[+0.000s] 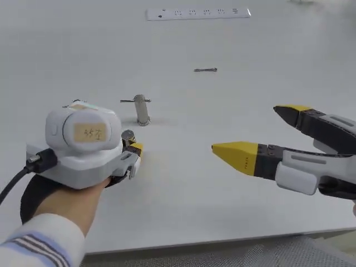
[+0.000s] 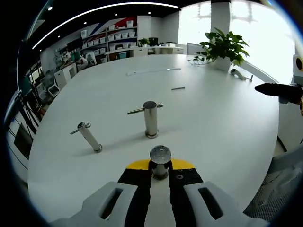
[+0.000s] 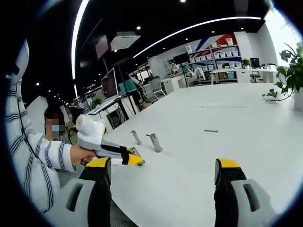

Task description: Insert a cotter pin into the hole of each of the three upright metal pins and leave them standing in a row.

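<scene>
White benchtop (image 1: pixel 183 183) is seen under both grippers. An unpinned pin (image 2: pixel 160 158) is pinched upright in the left gripper (image 2: pixel 160 169); the right gripper (image 1: pixel 245 128) is held spread and empty. Beyond two fitted pins (image 2: pixel 150 118), the loose cotter (image 1: pixel 206 70) lies flat with its length crosswise, judged nearer the right gripper.

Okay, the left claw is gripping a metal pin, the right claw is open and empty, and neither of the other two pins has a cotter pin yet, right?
Not quite: both other pins already have one. The left gripper view shows a cotter pin through the middle pin and another through the left pin. The rest is right.
</scene>
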`<state>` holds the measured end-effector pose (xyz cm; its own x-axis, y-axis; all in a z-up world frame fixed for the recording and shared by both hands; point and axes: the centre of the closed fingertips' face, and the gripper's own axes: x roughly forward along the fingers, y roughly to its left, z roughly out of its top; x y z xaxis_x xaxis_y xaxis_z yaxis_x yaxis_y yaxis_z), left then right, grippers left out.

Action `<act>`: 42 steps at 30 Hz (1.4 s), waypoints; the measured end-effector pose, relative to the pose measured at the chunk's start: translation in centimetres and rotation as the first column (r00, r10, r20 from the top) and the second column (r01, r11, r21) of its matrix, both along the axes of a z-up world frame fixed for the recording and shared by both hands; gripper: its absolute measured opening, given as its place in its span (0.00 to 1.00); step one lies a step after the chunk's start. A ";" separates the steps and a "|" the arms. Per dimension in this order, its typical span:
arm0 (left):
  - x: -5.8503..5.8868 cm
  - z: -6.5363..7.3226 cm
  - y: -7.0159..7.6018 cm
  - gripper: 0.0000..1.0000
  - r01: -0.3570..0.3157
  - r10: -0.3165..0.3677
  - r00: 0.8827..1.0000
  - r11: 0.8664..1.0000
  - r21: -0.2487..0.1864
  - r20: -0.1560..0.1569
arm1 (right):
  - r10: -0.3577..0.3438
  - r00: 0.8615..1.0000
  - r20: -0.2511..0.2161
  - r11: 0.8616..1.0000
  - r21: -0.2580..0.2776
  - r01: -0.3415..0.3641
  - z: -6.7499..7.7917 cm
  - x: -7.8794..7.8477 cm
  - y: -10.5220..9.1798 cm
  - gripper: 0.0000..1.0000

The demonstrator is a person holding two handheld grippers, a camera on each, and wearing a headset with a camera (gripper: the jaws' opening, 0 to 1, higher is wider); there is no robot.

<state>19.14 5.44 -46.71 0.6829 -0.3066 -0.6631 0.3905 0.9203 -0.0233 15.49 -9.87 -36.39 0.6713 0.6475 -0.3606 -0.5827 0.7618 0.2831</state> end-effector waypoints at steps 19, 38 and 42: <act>-3.5 1.9 0.0 0.26 0.154 -0.155 0.988 0.988 -0.014 -0.024 | -0.003 1.000 0.009 1.000 -0.011 0.003 0.0 -0.1 -0.3 0.89; -5.1 11.3 1.9 0.99 0.317 -0.298 0.941 0.942 -0.111 0.161 | 0.011 1.000 0.013 0.998 -0.055 -0.010 0.8 0.7 0.1 0.88; -5.0 12.8 2.2 0.99 0.310 -0.281 0.944 0.936 -0.167 0.176 | 0.011 1.000 0.015 0.998 -0.065 -0.010 1.0 1.0 0.0 0.88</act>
<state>14.13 7.65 -33.94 0.6273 -0.6194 -0.4720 0.6561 0.7469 -0.1081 16.54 -9.85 -35.37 0.6706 0.6299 -0.3918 -0.5946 0.7723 0.2238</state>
